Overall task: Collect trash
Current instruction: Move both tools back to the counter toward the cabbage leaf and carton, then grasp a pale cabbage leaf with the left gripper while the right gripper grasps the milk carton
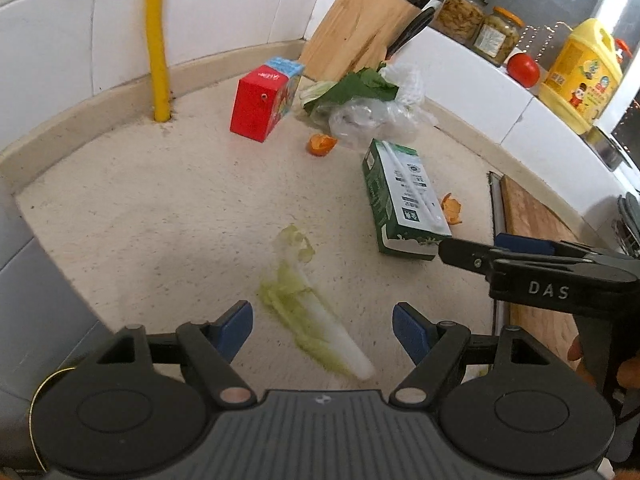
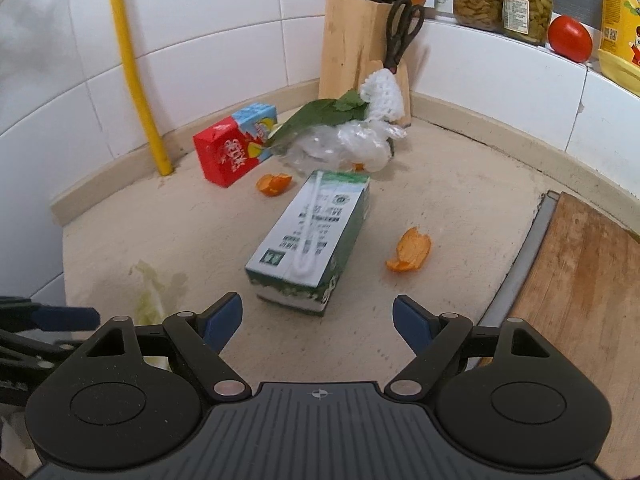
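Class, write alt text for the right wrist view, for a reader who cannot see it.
An open right gripper hovers over a beige counter, empty, aimed at a green-and-white carton lying on its side. Around the carton lie two orange peels, a red carton and a crumpled plastic bag under a green leaf; a knife block stands behind.

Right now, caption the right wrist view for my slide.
Open right gripper faces a green-and-white milk carton lying among orange peel on the beige counter.
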Available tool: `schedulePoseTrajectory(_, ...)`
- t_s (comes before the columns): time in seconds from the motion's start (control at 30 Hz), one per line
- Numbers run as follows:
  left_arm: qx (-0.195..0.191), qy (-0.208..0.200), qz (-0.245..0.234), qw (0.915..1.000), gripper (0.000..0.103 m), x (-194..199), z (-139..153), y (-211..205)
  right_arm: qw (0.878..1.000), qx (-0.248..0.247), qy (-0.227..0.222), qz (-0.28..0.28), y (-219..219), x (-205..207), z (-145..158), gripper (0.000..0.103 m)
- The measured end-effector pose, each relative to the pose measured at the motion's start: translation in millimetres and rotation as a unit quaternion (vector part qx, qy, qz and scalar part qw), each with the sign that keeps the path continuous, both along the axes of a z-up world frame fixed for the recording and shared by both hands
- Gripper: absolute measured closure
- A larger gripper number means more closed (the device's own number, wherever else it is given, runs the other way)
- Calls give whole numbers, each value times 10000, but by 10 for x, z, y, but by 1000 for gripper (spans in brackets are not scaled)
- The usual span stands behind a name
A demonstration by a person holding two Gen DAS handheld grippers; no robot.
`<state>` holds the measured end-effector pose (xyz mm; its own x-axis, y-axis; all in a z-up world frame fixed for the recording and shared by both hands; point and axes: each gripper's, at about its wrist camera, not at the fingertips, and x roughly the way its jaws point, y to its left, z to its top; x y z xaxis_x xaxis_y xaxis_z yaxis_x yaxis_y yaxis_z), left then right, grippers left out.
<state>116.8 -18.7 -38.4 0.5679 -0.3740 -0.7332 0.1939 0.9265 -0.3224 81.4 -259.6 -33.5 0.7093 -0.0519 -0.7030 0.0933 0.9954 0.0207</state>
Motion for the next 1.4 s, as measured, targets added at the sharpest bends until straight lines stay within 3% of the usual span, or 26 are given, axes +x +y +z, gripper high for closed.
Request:
schedulePoseTrajectory(0.43,275,138,116,9995,33,241,-163,-275,9998,96,14,149,-129,474,-12,13)
schedulePoseTrajectory(0.63,326,34,-38,9995,60,256,-162,-348,9989,138,245,388,-24,783,-152,13)
schedulePoseTrajectory(0.67,287,43,-90,9995,65,260,-160,-343,9988,111,282,395,-4,811,-182,15)
schedulePoseTrajectory(0.7,270,46,-127,9995,67,264,-158,-341,9984,71,340,438,16,838,-207,25)
schedulePoseTrajectory(0.8,268,34,-216,9994,68,241,-159,-319,9979,2,435,479,30,833,-227,40)
schedulePoseTrajectory(0.87,232,34,-345,9991,69,214,-152,-314,9972,15,504,560,16,768,-202,42)
schedulePoseTrajectory(1.03,196,-105,-531,9983,69,114,-98,-300,9954,4,668,690,-49,490,-119,42)
schedulePoseTrajectory(1.13,208,20,-422,9989,55,128,-95,-246,9948,83,730,708,-80,374,-60,41)
schedulePoseTrajectory(1.23,83,100,-276,9995,47,141,-96,-197,9962,-168,556,647,-63,314,-12,20)
schedulePoseTrajectory(1.4,153,124,-350,9992,42,113,-111,-289,9958,-260,480,729,-9,340,-2,13)
